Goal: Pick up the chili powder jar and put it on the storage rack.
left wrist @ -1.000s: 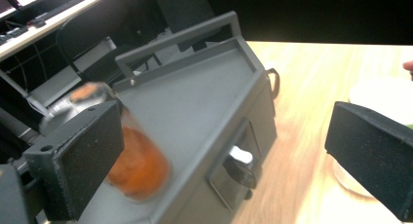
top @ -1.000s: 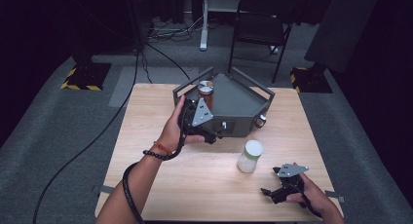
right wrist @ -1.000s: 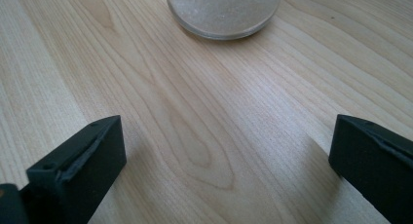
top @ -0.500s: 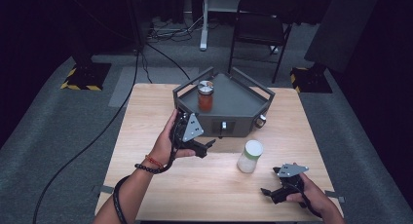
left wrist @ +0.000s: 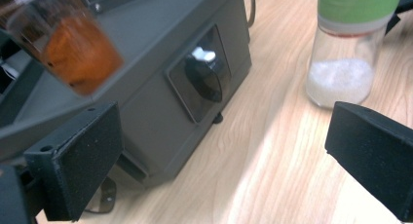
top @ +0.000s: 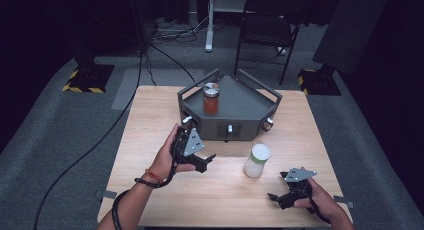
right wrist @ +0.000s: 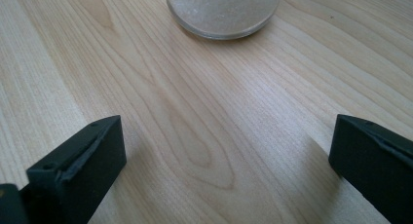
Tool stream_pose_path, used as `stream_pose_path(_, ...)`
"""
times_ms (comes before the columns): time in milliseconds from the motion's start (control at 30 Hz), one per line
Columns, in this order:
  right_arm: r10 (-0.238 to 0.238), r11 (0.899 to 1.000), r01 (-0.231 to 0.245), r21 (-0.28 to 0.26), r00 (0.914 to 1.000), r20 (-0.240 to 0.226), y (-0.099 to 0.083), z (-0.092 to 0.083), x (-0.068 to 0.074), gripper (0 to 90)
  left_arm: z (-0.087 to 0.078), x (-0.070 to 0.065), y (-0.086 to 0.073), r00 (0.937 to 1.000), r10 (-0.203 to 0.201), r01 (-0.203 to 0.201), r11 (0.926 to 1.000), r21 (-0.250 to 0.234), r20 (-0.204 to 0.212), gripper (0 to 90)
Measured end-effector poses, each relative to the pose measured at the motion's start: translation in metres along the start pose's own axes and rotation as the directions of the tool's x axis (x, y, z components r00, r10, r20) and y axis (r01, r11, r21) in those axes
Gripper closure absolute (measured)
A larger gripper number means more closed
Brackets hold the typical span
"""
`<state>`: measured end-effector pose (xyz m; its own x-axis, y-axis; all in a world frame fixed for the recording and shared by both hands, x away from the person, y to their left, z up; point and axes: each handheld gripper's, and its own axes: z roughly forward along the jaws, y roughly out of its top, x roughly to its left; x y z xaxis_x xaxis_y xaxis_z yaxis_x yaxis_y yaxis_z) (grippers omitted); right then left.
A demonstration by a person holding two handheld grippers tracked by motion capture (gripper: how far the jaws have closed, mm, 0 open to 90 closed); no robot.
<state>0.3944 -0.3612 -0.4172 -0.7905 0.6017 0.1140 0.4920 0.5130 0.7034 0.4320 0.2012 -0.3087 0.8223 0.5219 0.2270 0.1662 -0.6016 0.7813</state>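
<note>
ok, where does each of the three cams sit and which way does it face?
High view: above the person's side, facing forward and down on the table; both forearms and tongs show.
Left gripper view: on the left tongs, facing the grey box, orange jar and green-lidded jar.
Right gripper view: on the right tongs, low over the wood, facing that green-lidded jar's base.

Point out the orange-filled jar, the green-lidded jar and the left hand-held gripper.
orange-filled jar (top: 210, 103), high view, on its glass body.
green-lidded jar (left wrist: 339, 73), left gripper view, on the white contents.
left hand-held gripper (top: 209, 160), high view, midway between its fingertips.
</note>
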Motion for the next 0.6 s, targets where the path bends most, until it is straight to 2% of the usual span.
stream_pose_path(333, 0.000, 1.000, 0.000, 0.000, 1.0000, 0.000, 0.000, 0.000, 0.000, 0.0, 0.000, -0.003, -0.019, 0.9991, -0.037, 0.036, 0.9991, 0.021, 0.020, 0.2)
stream_pose_path(600, 0.001, 1.000, -0.001, 0.000, 1.0000, 0.001, 0.000, 0.000, 0.000, 0.0, -0.002, -0.006, -0.029, 0.9988, -0.044, 0.043, 0.9977, 0.053, 0.022, 0.3)
